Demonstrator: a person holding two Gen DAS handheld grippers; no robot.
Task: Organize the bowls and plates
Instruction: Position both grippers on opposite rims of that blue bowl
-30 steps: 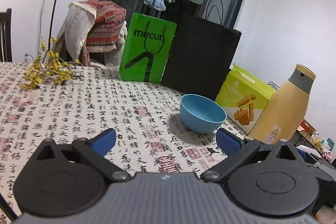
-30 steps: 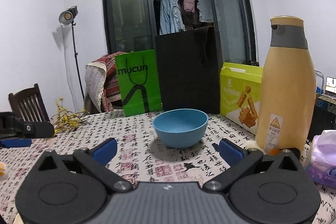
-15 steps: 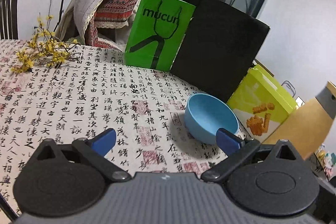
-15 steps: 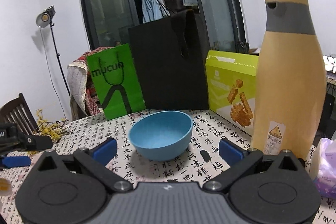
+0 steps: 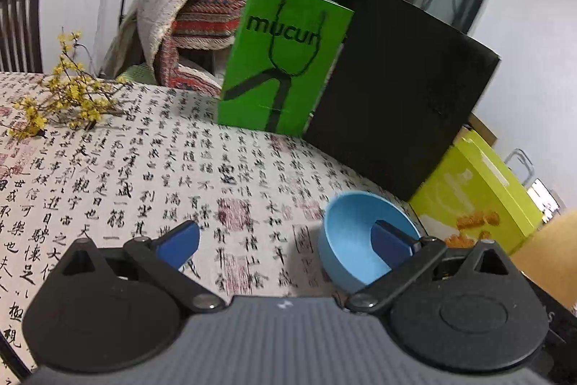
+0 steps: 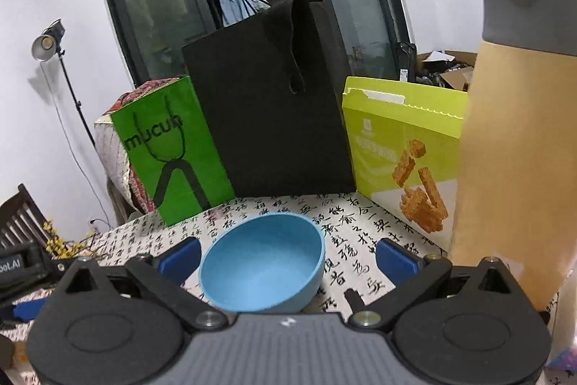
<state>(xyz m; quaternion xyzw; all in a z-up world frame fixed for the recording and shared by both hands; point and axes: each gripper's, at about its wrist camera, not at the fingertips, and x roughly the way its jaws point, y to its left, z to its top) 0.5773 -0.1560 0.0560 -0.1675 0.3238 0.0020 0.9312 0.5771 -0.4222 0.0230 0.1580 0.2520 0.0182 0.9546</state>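
A light blue bowl [image 6: 263, 271] sits empty and upright on the calligraphy-print tablecloth [image 6: 357, 240]. My right gripper [image 6: 288, 257] is open and the bowl lies between its two blue fingers, close to the camera; I cannot tell whether the pads touch it. In the left wrist view the same bowl [image 5: 353, 240] is at the lower right, and my left gripper [image 5: 285, 240] is open above the table, its right finger [image 5: 391, 242] overlapping the bowl's inside in the image. No plates are visible.
A green paper bag [image 6: 173, 150], a black bag [image 6: 274, 110] and a lime snack box [image 6: 404, 150] stand behind the bowl. A tall tan bottle [image 6: 519, 132] is close on the right. Yellow flower sprigs [image 5: 61, 96] lie far left; a blanket-draped chair [image 5: 191, 13] stands beyond.
Both grippers have moved in toward the blue bowl. It now sits between the right gripper's fingers and larger in view; the left gripper tilted down and rightward. Both stay open.
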